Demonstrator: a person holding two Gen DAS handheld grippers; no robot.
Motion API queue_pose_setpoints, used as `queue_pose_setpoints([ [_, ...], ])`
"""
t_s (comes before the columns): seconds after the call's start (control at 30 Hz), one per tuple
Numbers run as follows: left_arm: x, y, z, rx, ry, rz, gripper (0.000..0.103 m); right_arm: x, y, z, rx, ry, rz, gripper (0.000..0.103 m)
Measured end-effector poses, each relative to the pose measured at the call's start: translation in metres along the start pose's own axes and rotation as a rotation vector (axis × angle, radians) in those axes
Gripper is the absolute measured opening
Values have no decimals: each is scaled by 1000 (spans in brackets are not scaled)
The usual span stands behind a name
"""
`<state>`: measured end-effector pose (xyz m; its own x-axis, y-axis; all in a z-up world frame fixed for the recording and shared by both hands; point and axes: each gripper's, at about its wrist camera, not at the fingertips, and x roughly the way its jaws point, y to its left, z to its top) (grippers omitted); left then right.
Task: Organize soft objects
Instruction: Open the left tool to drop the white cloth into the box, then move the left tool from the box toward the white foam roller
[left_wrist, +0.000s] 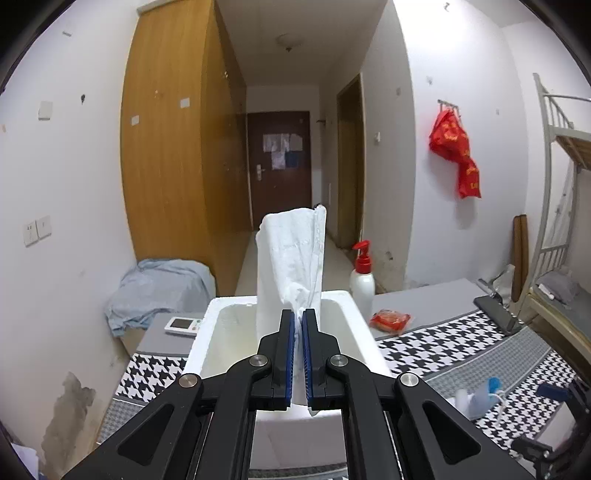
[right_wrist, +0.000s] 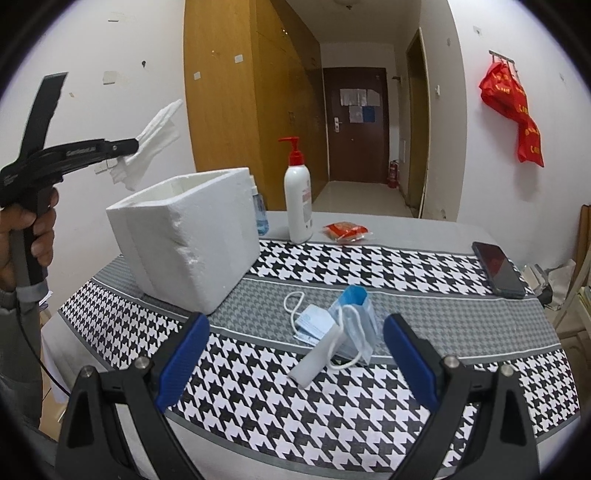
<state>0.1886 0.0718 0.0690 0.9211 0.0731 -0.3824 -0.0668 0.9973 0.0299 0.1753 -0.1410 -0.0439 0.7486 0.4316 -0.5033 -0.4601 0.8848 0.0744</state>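
Note:
My left gripper (left_wrist: 298, 314) is shut on a folded white cloth (left_wrist: 291, 254) that sticks up past its fingertips, held in the air above the open white foam box (left_wrist: 218, 325). In the right wrist view the same left gripper (right_wrist: 135, 146) holds the white cloth (right_wrist: 151, 144) up and to the left of the foam box (right_wrist: 192, 236). My right gripper (right_wrist: 295, 336) stands open over the houndstooth tablecloth, with a pile of blue face masks (right_wrist: 343, 325) and a white strip lying between and just beyond its fingers.
A white pump bottle (right_wrist: 298, 195) with a red top, a red packet (right_wrist: 345, 230) and a small blue bottle (right_wrist: 260, 212) stand behind the box. A black phone (right_wrist: 498, 267) lies at the table's right. A remote (left_wrist: 183, 325) sits left of the box.

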Motion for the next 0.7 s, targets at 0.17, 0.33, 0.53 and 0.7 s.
queue_pose_setpoints([
  [0.17,25,4,1,-4,50,18,5,3,-5,-3,10,12,-21,97],
  [0.33,39,9,1,-11,79,45,8,7,-8,-2,14,22,-32,97],
  [0.53,38,18,1,-37,47,90,85,17,-11,-1,20,40,-37,97],
  [0.7,22,20,0,-48,-1,81,98,27,-12,-1,23,62,-45,97],
])
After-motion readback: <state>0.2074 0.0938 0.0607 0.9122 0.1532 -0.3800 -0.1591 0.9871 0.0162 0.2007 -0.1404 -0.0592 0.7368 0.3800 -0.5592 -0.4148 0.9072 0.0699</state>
